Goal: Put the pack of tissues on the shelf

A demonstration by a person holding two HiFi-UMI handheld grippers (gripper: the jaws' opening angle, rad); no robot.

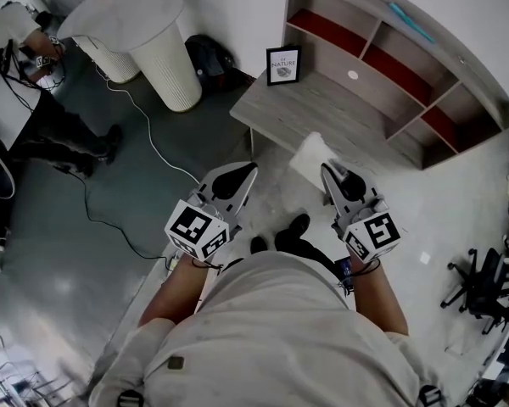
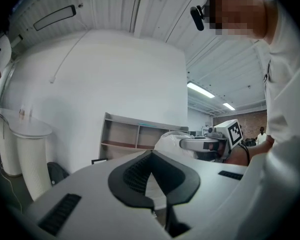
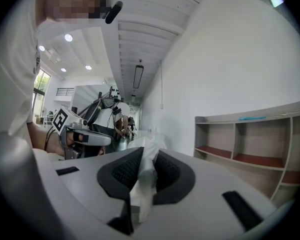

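From above, the person stands facing a grey desk [image 1: 297, 108] that carries a shelf [image 1: 382, 87] with red-floored compartments, and holds both grippers out level. The right gripper [image 1: 332, 175] pinches the pack of tissues [image 1: 308, 161], a white plastic-wrapped bundle that sticks out past its tips. The pack hangs in the air over the near edge of the desk, well apart from the shelf compartments. The left gripper [image 1: 242, 175] is beside it and carries nothing. A small framed picture [image 1: 283, 64] stands at the desk's far left corner. To the left of the desk are a round white table [image 1: 136, 11] and a black bag [image 1: 208, 58] on the floor, and a white cable [image 1: 148, 142] trails across the grey floor.

In the left gripper view, the black pads stand slightly apart with a narrow slit between them. Nothing is in the slit, and the desk shows through it. Beyond the pads, the right gripper holds the pale pack out towards the shelf.

In the right gripper view, the jaws are closed on a fold of the pack's white wrapper, which is squeezed between the two ribbed pads and runs down the gap. The bulk of the pack bulges just ahead of the tips. The shelf stands off to the right against the white wall.
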